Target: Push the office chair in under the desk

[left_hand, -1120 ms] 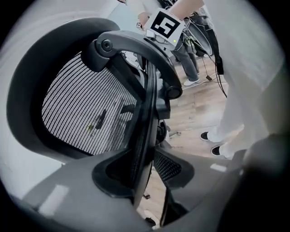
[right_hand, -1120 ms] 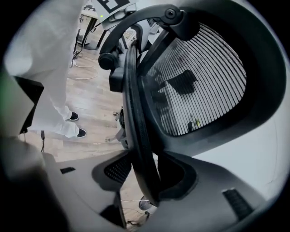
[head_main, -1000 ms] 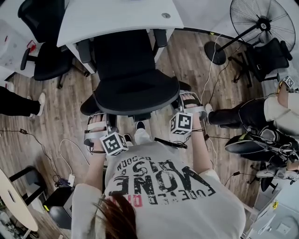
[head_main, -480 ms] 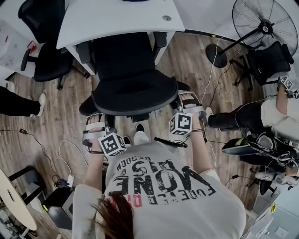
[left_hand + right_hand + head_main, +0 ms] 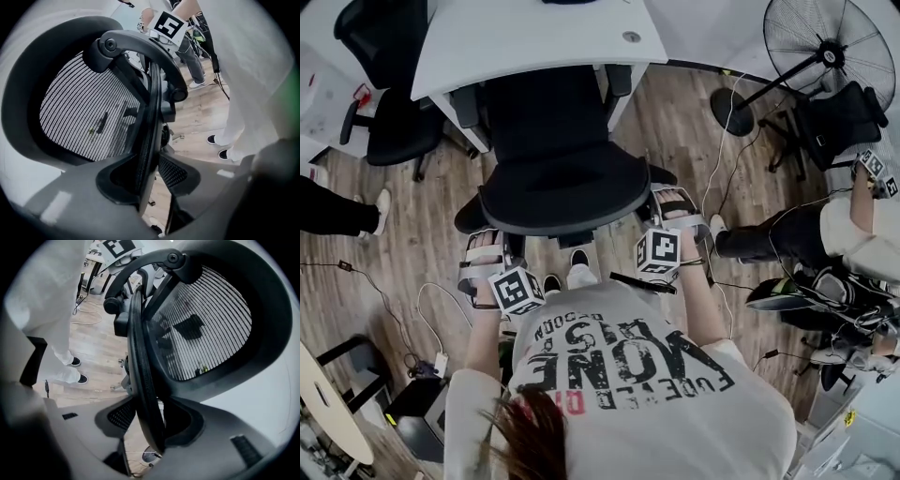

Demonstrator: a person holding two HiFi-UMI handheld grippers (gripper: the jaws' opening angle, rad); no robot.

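The desk [image 5: 534, 37] lies far beyond the office chair [image 5: 548, 112].
The left gripper [image 5: 486, 246], just tightened, pinches the backrest [image 5: 558, 187] at its left rim; the right gripper [image 5: 675, 204] pinches the right.

To my right, a black pedestal fan with a round wire cage [image 5: 825, 42] stands on the brown wood-plank floor [image 5: 412, 244]. A second black swivel chair [image 5: 389, 122] sits at far left. Someone's black-trousered leg [image 5: 769, 239] stretches beside me.

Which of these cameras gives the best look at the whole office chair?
The head view: it shows nearly the whole office chair from above, partly under the desk. Both gripper views show only its backrest rim and mesh, very close.
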